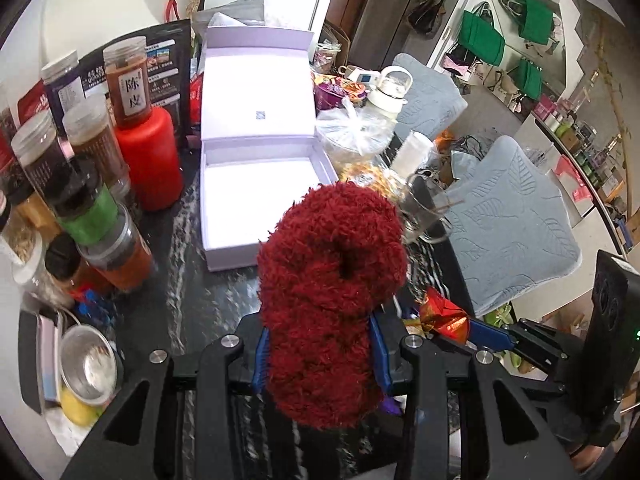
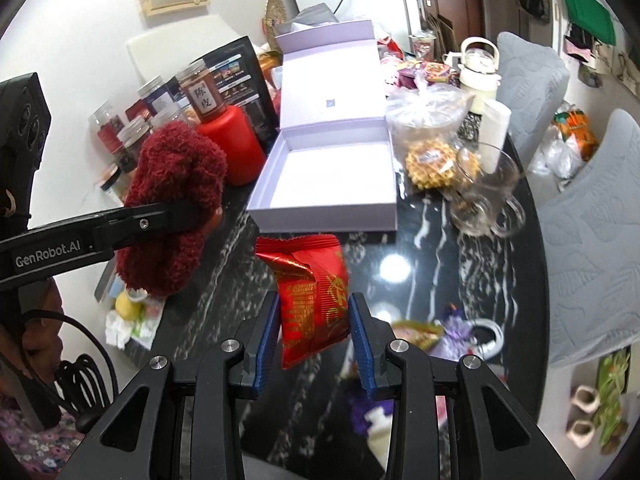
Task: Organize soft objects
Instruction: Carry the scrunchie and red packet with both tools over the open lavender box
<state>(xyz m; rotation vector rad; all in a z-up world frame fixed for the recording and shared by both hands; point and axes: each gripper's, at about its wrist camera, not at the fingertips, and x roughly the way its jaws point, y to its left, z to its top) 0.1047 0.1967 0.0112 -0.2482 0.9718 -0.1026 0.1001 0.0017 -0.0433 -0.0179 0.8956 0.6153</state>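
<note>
Left gripper (image 1: 320, 356): fingers clamped on a dark red fluffy scrunchie (image 1: 328, 296), held above the bench (image 1: 208, 292).
Right gripper (image 2: 314, 340): fingers pinching a red snack packet (image 2: 310, 292) in the air.
Open lilac box (image 2: 328, 172): just beyond both, on the bench.

box (image 1: 256, 200) on table (image 1: 208, 300), jars (image 1: 80, 168) left of it

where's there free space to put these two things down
The open lavender box has an empty white floor. The dark marble tabletop is bare between the box's front wall and the glass mug. It is crowded left of the box, around the red bottle and jars, and behind the mug, by the bagged snacks.
</note>
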